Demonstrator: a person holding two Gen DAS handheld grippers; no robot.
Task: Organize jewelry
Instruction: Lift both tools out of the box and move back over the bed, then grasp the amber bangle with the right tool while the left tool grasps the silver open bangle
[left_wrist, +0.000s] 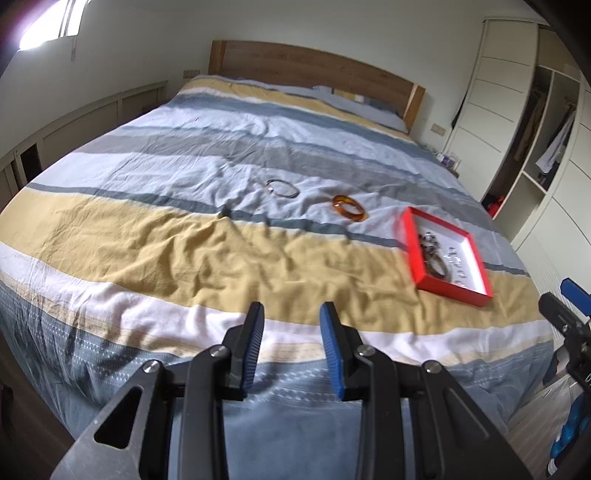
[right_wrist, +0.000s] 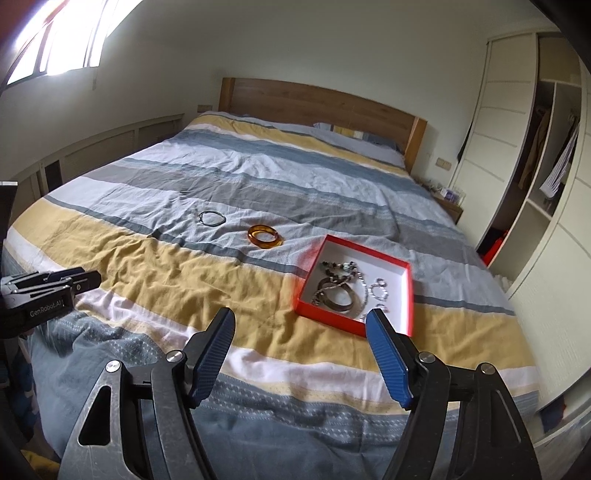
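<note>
Bedside box (right_wrist: 404, 291): contents clearer rightward.

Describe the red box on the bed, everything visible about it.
The red box is a shallow, square, open tray, apparently cardboard, red outside and white inside. It lies flat on the striped bedspread, right of the amber bangle, untouched by either gripper. Inside are tangled jewelry pieces: a dark bangle, beaded strands and small silver items.

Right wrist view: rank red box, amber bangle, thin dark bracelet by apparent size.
1. red box, clearly largest
2. amber bangle and thin dark bracelet look alike; bracelet lies farther away, so unranked.
</note>
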